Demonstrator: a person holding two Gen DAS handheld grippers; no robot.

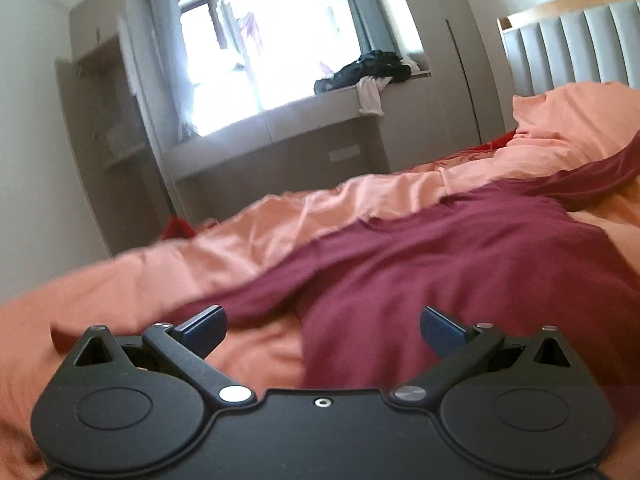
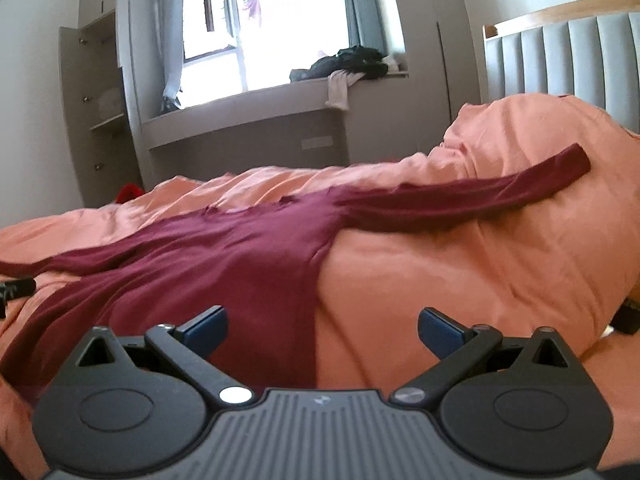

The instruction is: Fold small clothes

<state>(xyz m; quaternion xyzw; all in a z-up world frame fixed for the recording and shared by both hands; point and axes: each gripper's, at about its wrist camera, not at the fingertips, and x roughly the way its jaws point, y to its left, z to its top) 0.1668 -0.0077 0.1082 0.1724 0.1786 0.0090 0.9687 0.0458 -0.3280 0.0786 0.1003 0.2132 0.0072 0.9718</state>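
Orange duvet point(image 2: 460, 264) covers the bed, rumpled, humped toward the padded headboard point(image 2: 560, 56) at right. On it a maroon long-sleeved top point(image 2: 240, 264) lies spread flat, not yet folded. Its body runs lengthwise away from both cameras, hem nearest, neckline far. One sleeve point(image 2: 480, 188) stretches out to the right, up over the duvet hump; the other trails off to the left, low, toward the frame edge. Window ledge behind carries a dark clothes pile point(image 2: 348, 62); no part in this. Left gripper point(image 1: 322, 326): jaws spread wide, nothing between them, poised low over the near left hem where the left sleeve meets the body point(image 1: 440, 272); the cloth lies straight ahead and slightly right of it. Right gripper point(image 2: 322, 326): also wide apart and empty, straddling the right side edge of the body near the hem, with the garment ahead and to its left. Judgement: each gripper is nearest its own hem corner; the right one is better placed for the long right sleeve, though that cuff lies well apart, far up the hump. Contact with the cloth cannot be told for either.
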